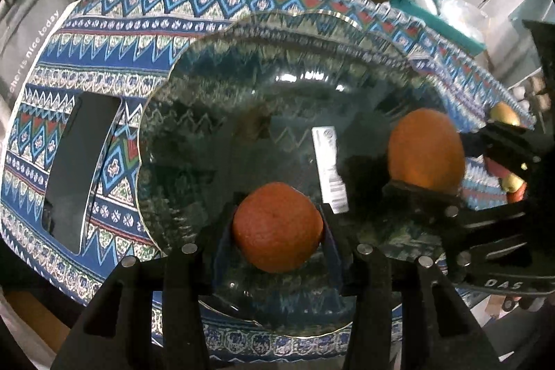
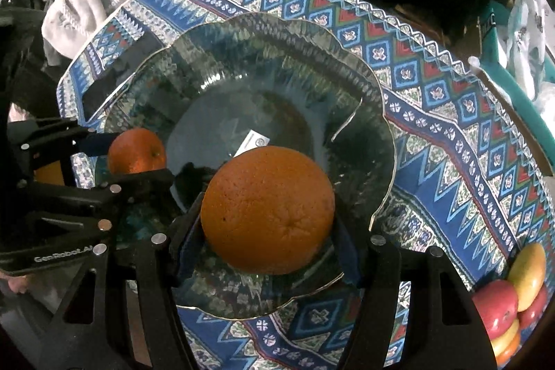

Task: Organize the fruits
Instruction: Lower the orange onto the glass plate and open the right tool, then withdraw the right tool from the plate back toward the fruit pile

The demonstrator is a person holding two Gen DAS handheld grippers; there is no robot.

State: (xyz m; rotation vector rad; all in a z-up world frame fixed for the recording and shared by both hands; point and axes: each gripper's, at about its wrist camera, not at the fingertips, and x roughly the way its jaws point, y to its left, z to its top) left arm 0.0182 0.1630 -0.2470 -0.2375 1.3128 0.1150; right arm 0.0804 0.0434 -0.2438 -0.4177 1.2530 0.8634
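An orange (image 1: pixel 277 226) is pinched by the left tongs (image 1: pixel 275 231) and another (image 2: pixel 267 209) by the right tongs (image 2: pixel 269 231), over the bowl (image 2: pixel 215 65).

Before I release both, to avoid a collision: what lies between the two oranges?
Only bare glass bowl floor with a white sticker, in the right wrist view.

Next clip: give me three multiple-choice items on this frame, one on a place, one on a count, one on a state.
1. Where do the apples lie?
A. in the glass bowl
B. on the patterned cloth beside the bowl
C. on the grey garment

2. How many oranges show?
A. one
B. two
C. four

3. What is the right gripper doing?
A. shut on an orange
B. open, nothing held
C. shut on an apple

Key: B, apples rest on the patterned cloth outside the glass bowl; B, one orange per gripper; A, its fingers press that orange's sides.
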